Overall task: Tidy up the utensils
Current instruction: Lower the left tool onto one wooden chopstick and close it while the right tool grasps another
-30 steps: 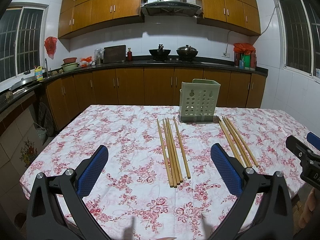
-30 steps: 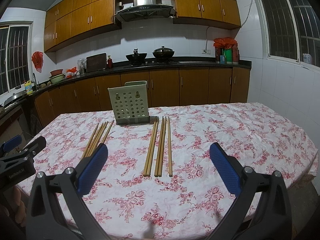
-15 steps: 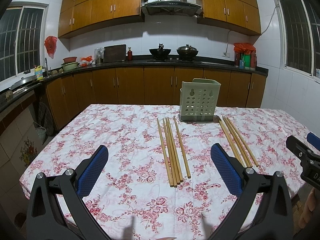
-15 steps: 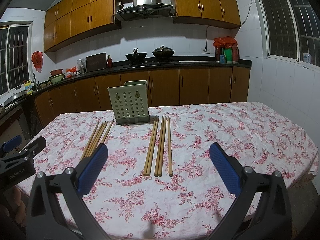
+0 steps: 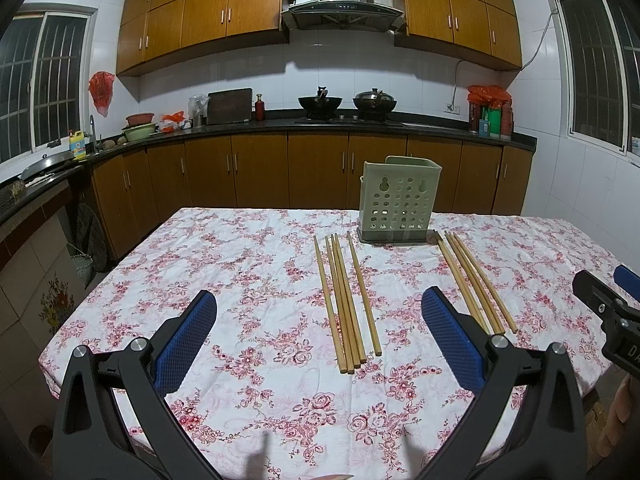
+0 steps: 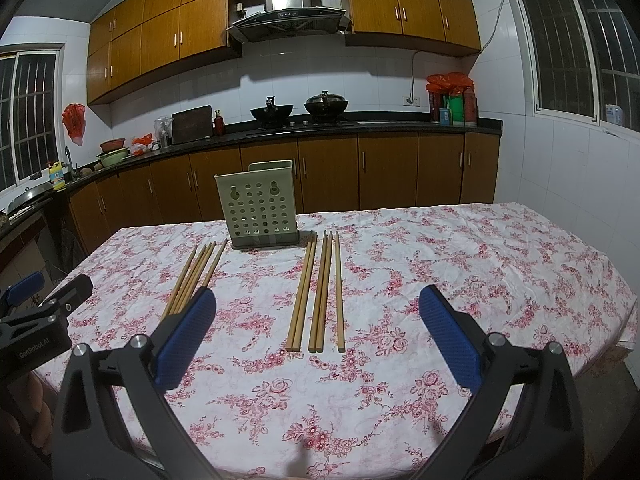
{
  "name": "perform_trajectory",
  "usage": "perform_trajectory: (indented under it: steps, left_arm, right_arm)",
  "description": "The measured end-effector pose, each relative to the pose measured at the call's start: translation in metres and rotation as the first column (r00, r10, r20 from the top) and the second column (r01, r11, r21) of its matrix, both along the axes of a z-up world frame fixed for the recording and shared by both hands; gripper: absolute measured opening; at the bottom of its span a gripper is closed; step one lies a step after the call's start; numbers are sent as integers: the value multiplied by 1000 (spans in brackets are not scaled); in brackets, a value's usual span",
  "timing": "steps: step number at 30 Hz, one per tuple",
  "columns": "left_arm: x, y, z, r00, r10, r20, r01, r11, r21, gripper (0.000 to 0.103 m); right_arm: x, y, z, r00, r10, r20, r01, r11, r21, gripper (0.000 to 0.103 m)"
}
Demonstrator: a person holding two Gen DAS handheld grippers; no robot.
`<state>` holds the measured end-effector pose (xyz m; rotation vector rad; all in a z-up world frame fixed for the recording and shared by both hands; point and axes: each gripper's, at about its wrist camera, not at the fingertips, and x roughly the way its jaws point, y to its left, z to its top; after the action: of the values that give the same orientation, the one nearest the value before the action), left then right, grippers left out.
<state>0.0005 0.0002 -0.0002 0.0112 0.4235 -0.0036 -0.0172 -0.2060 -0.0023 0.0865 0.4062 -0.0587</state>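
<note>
Nothing has moved; both the left gripper (image 5: 319,330) and right gripper (image 6: 318,330) hang spread wide, empty, over the tablecloth's (image 5: 224,264) near edge. The chopsticks (image 5: 347,298) look round, probably, so a pinch may roll them apart.

White lettering "GenRobot.AI" stands on the black body of the left hand-held gripper (image 6: 40,308), seen in the right wrist view. In the left wrist view, the right hand-held gripper (image 5: 616,300) shows only a cut-off "DA".

Your left gripper (image 5: 319,334) and right gripper (image 6: 317,332): black angular frames, 2 blue textured pads (image 6: 186,336) each, silver screws (image 5: 138,345), white "GenRobot.AI" lettering.
</note>
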Motion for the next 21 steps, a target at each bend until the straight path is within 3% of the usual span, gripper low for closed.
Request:
perform_trajectory:
  steps: [14,21]
  left_arm:
    - [1,0,-1,1000,2,-7,-2,1000,2,101]
    - [23,9,-13,996,29,-81,-28,1000,3,101]
  right_arm:
    - [3,-2,-4,1000,-3,-9,3,1000,0,99]
    - [23,-7,-17,997,-8,-81,10,1000,21,99]
